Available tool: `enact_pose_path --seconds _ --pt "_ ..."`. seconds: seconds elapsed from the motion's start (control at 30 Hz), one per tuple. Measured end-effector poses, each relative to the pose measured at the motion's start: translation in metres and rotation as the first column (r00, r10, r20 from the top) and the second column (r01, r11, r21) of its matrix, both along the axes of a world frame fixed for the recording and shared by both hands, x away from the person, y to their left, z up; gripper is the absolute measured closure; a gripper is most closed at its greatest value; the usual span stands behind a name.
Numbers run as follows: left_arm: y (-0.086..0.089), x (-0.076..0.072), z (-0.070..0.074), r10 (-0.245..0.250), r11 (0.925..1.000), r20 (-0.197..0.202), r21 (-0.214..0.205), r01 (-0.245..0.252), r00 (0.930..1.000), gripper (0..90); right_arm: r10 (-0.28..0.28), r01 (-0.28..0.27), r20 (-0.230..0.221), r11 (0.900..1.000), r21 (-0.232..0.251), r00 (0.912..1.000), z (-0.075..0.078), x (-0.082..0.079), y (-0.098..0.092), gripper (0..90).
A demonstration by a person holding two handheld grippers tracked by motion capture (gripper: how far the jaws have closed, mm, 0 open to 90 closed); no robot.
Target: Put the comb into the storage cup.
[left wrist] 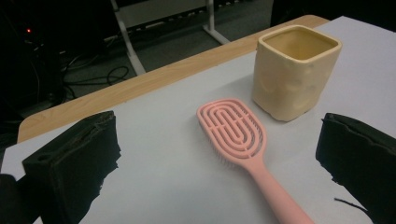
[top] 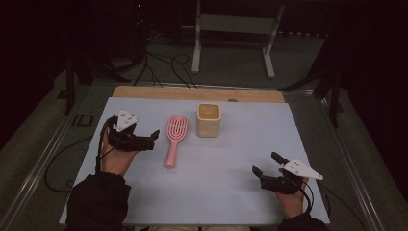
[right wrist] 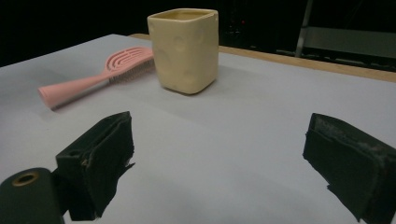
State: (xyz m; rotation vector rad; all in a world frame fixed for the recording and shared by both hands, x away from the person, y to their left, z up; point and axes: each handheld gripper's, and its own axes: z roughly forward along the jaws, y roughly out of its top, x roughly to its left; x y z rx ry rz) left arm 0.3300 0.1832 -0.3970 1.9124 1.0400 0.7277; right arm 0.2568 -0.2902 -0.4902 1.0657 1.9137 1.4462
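Both grippers, left (top: 153, 136) and right (top: 266, 163), wide open, empty. Brush (top: 174, 138) beside cup (top: 209, 120) on grey mat (top: 216, 183); wood edge (top: 144, 92), dark room.

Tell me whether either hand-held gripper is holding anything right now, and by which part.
Nothing is held. Both the left hand-held gripper and the right hand-held gripper are open and empty.

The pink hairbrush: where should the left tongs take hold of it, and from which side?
Probably the handle of the pink hairbrush. It is slim, lies flat and points toward the person, away from the cream cup. The left tongs, open just left of it, could come down from above, jaws straddling the handle across its width.
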Motion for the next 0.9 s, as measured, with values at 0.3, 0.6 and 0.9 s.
enact_pose_path --seconds 0.3,0.6,0.9 --pt "-0.012 0.012 0.0 -0.008 0.9993 -0.029 0.036 0.009 0.9995 0.1 -0.001 0.001 0.0 1.0 0.002 1.0 0.0 0.0 0.0 8.4" --pt "-0.017 0.022 -0.001 0.002 0.9983 -0.072 0.058 0.002 0.9974 0.1 0.001 -0.001 -0.005 1.0 0.007 1.0 -0.001 0.001 -0.001 8.4" --pt "-0.023 0.03 -0.001 0.007 0.9957 -0.087 0.093 0.001 0.9961 0.0 0.0 0.0 -0.003 1.0 0.009 1.0 -0.001 0.001 -0.001 8.3"
